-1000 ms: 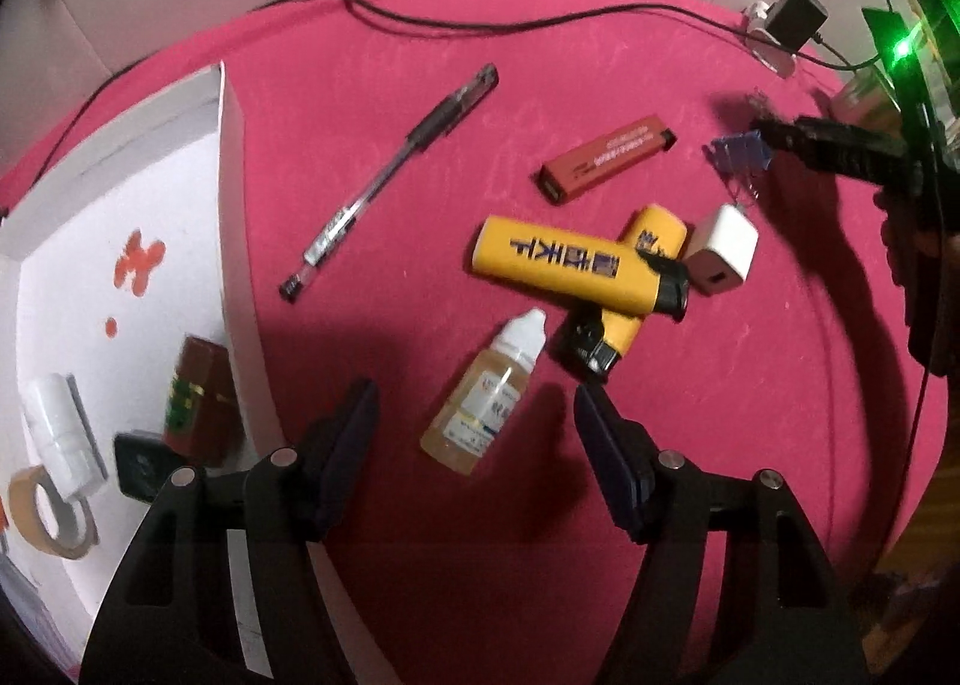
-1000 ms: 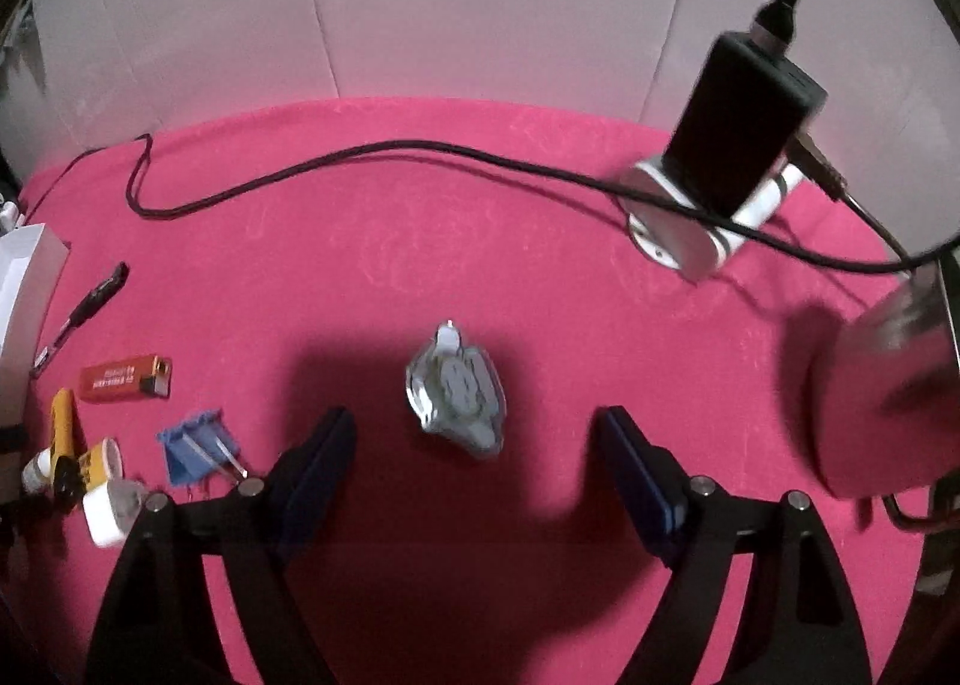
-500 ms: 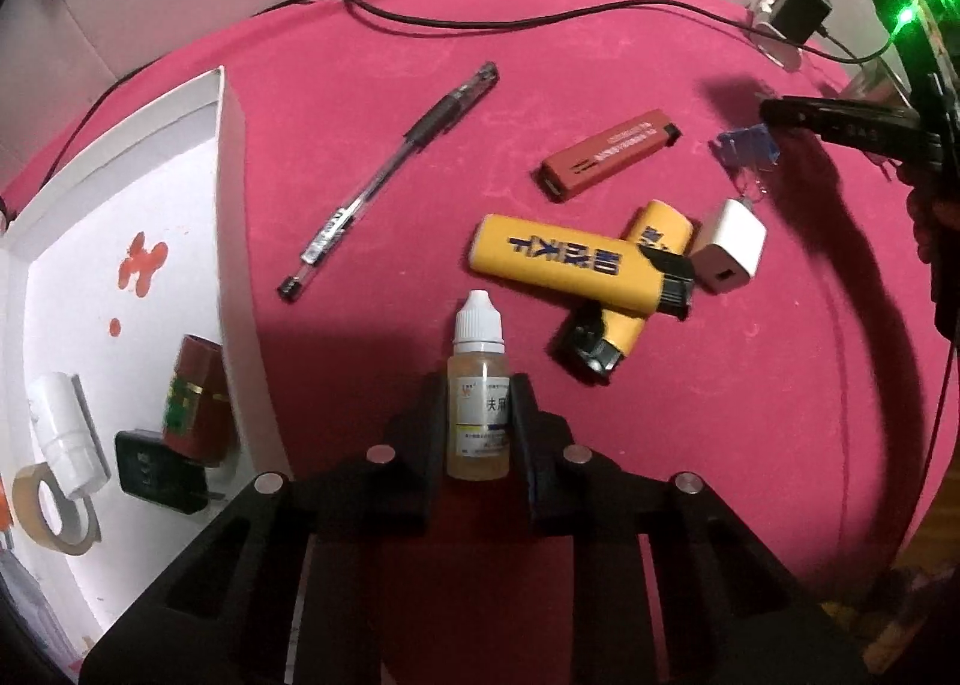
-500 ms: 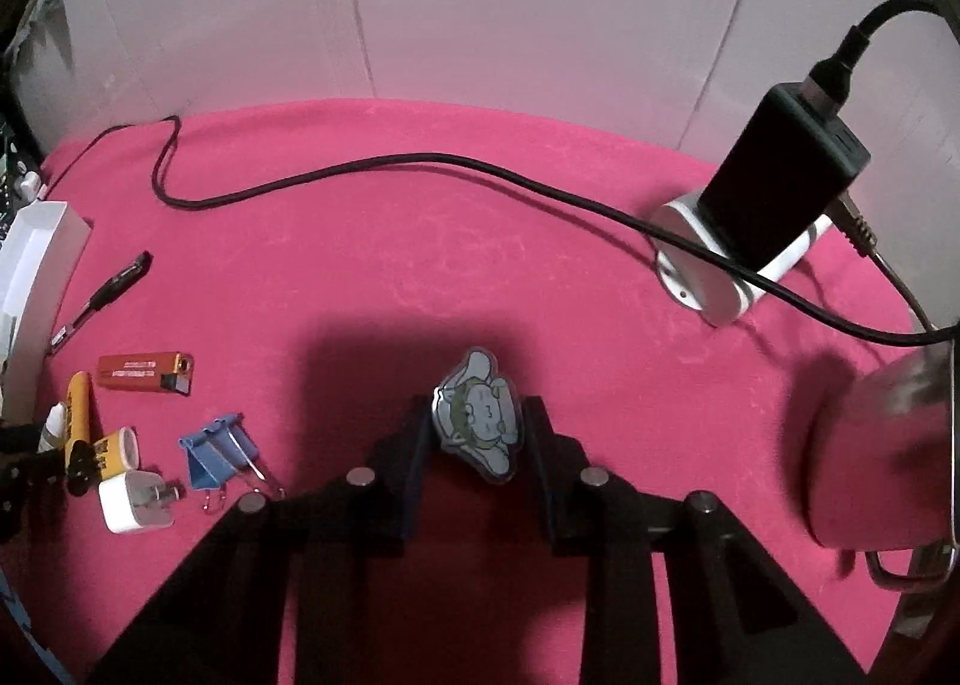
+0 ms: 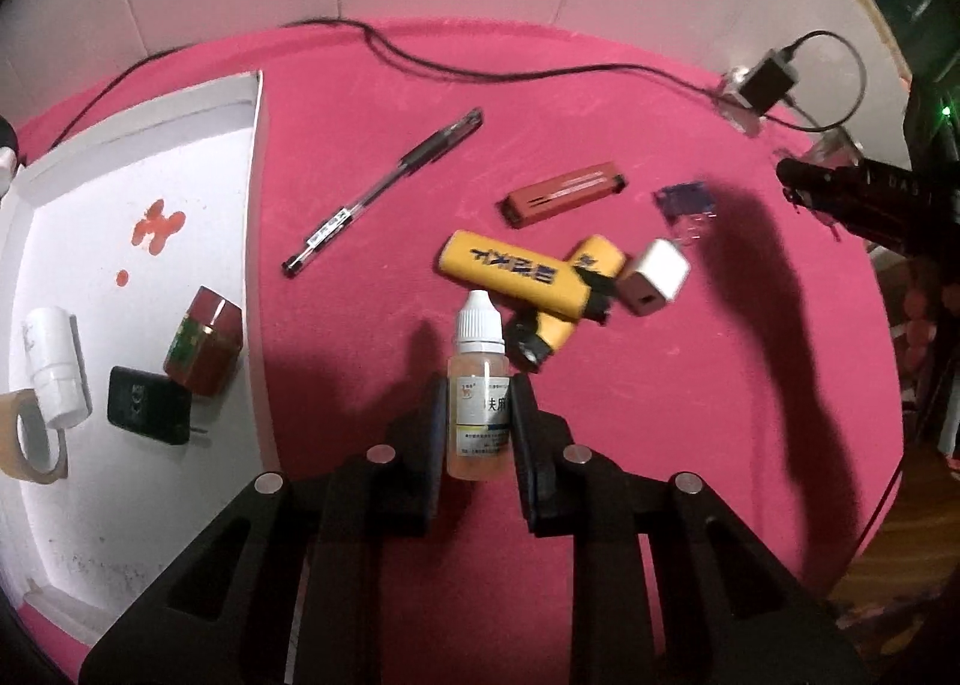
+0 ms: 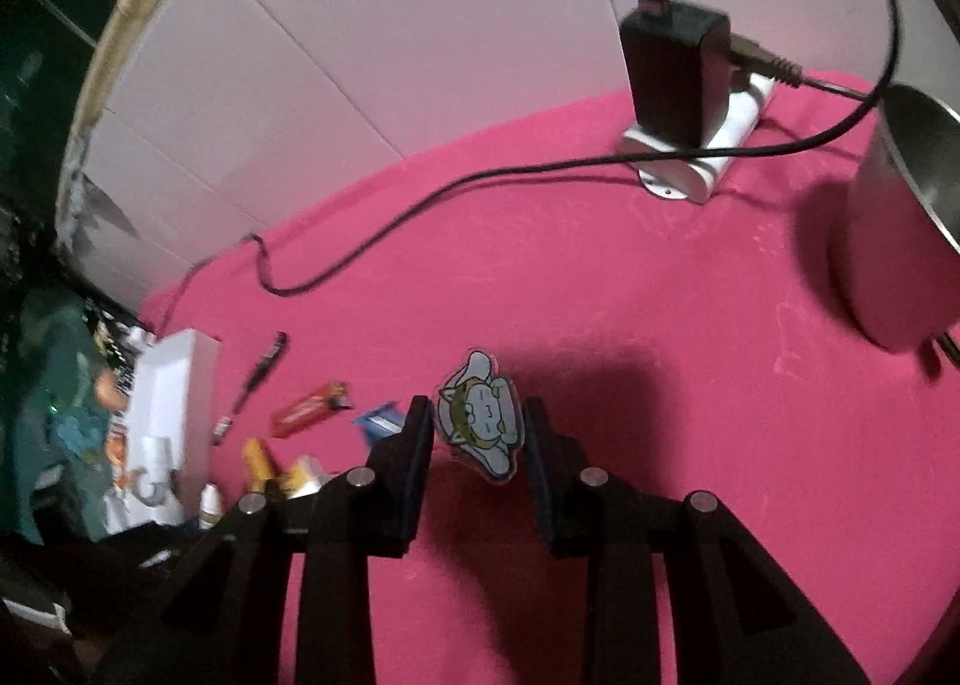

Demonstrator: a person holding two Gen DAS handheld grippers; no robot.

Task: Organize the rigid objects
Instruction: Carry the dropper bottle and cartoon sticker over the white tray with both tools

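Observation:
My left gripper (image 5: 478, 415) is shut on a small dropper bottle (image 5: 478, 385) with yellowish liquid and a white cap, lifted just off the pink tablecloth. My right gripper (image 6: 478, 424) is shut on a flat cartoon-figure charm (image 6: 480, 415), held above the cloth. Loose on the cloth lie two yellow lighters (image 5: 516, 277), a red lighter (image 5: 564, 193), a black pen (image 5: 384, 193), a white plug adapter (image 5: 653, 277) and a blue binder clip (image 5: 684, 202). A white tray (image 5: 258, 217) at the left holds a red box, a black adapter, a white tube and a tape roll.
A black cable (image 5: 480, 66) runs across the back of the cloth to a black charger (image 6: 675, 78) on a white power strip. A metal cup (image 6: 900, 217) stands at the right in the right wrist view. White tiled walls rise behind the table.
Both grippers went from open to shut: the left closed on the dropper bottle, the right on the charm. Both have since lifted, and the right wrist view has rolled and swung.

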